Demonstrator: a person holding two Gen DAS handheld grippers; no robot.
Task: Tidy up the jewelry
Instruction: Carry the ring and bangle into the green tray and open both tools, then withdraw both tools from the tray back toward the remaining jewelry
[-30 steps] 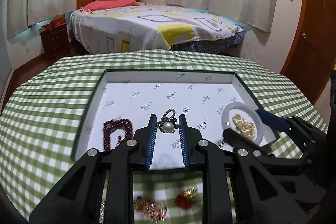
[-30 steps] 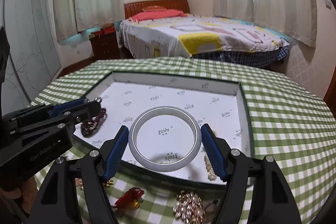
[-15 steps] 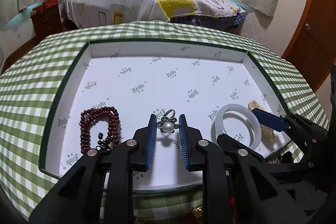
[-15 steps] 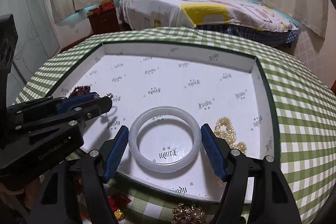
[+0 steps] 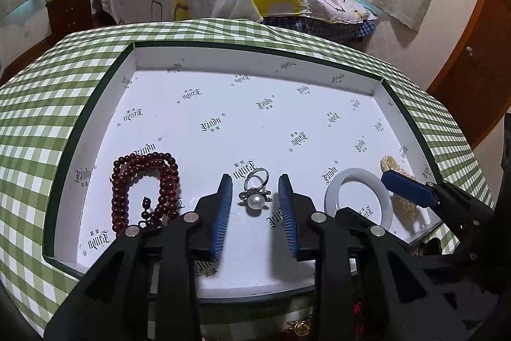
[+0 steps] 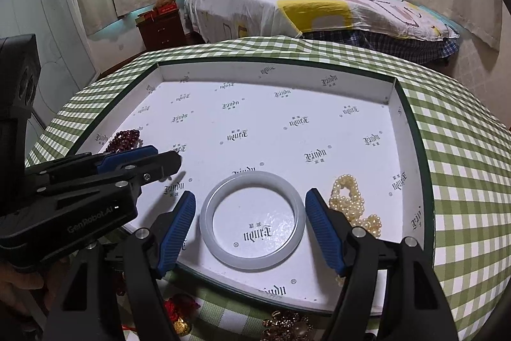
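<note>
Left gripper [image 5: 255,206] jaws opening, silver pearl-topped ring [image 5: 255,197] between blue pads, untouched, lying on tray floor; right gripper [image 6: 250,227] wide around pale white jade bangle [image 6: 252,221], small gaps either side; dark-red bead bracelet [image 5: 143,184] left, cream pearl strand [image 6: 353,206] right; all inside white paper-lined tray [image 5: 255,53] on green checked tablecloth [image 5: 41,104].

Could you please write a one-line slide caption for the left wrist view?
Left tongs opening around a pearl ring lying in the white tray, between red beads and a white bangle.

Trinkets [image 6: 284,321] cut off below tray [image 6: 412,130]
</note>
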